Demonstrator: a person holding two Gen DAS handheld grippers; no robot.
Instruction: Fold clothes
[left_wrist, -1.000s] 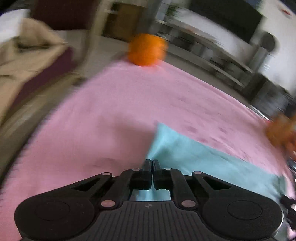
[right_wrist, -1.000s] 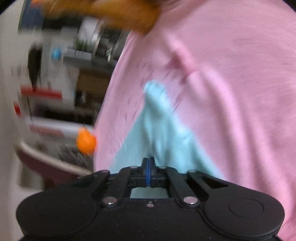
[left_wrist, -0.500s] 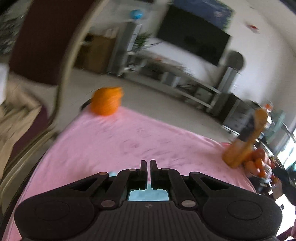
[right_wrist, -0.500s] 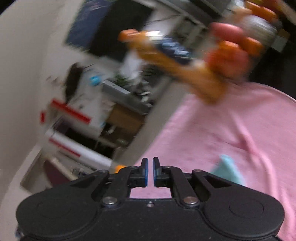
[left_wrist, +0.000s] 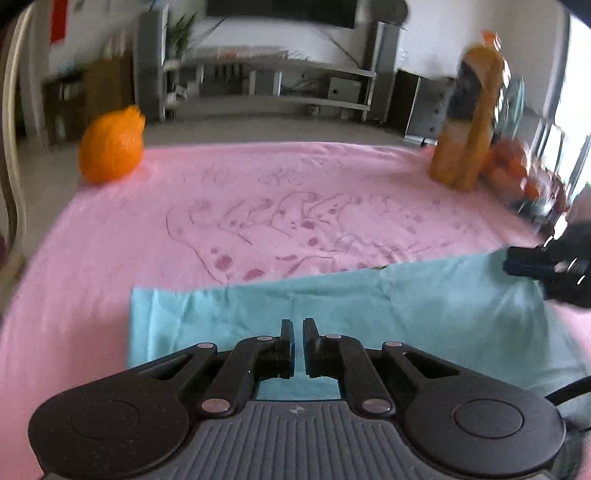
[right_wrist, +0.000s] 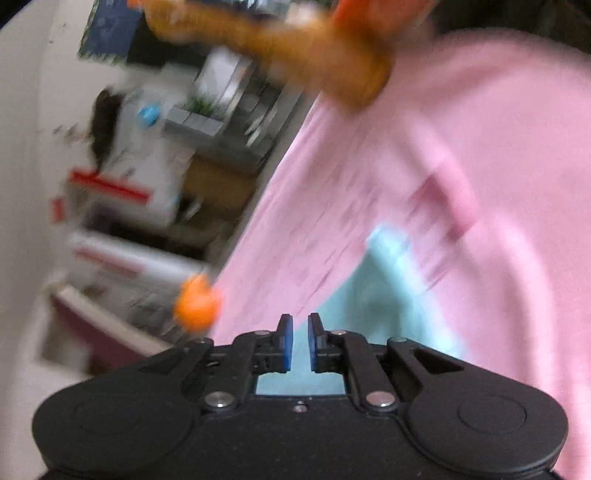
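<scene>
**Teal cloth laid flat, both grippers hanging over it with nothing pinched**

The teal cloth (left_wrist: 332, 306) is spread on the pink sheet (left_wrist: 258, 206), sitting from roughly 9 to 3 o'clock in the lower half of the left wrist view; its left edge looks doubled over, so it's judged that a fold is done and the next grab is being lined up. The left gripper (left_wrist: 298, 325) is held over the cloth's near edge with the jaws parted by a narrow slit and nothing caught between them; the right gripper (right_wrist: 299, 319) is in the same state, blue pads slightly apart with only cloth seen below; it's also visible at 3 o'clock in the left view, by the cloth's far right corner.

What could go wrong: the slits are narrow, so the fabric might be pushed and bunched rather than slipped between the pads; the pink sheet could be pinched along with the cloth and dragged up; if the two corners are lifted unevenly, a skewed fold is likely; the right view is heavily blurred, so a fast swing toward the bottle can't be ruled out.

Counted: one teal cloth; one pink sheet; two grippers; one orange bag-like lump (left_wrist: 110, 147) at 10 o'clock; one tall orange bottle (left_wrist: 469, 125) at 2 o'clock; a heap of oranges (left_wrist: 513, 173) beside it, too blurred to be counted.
</scene>
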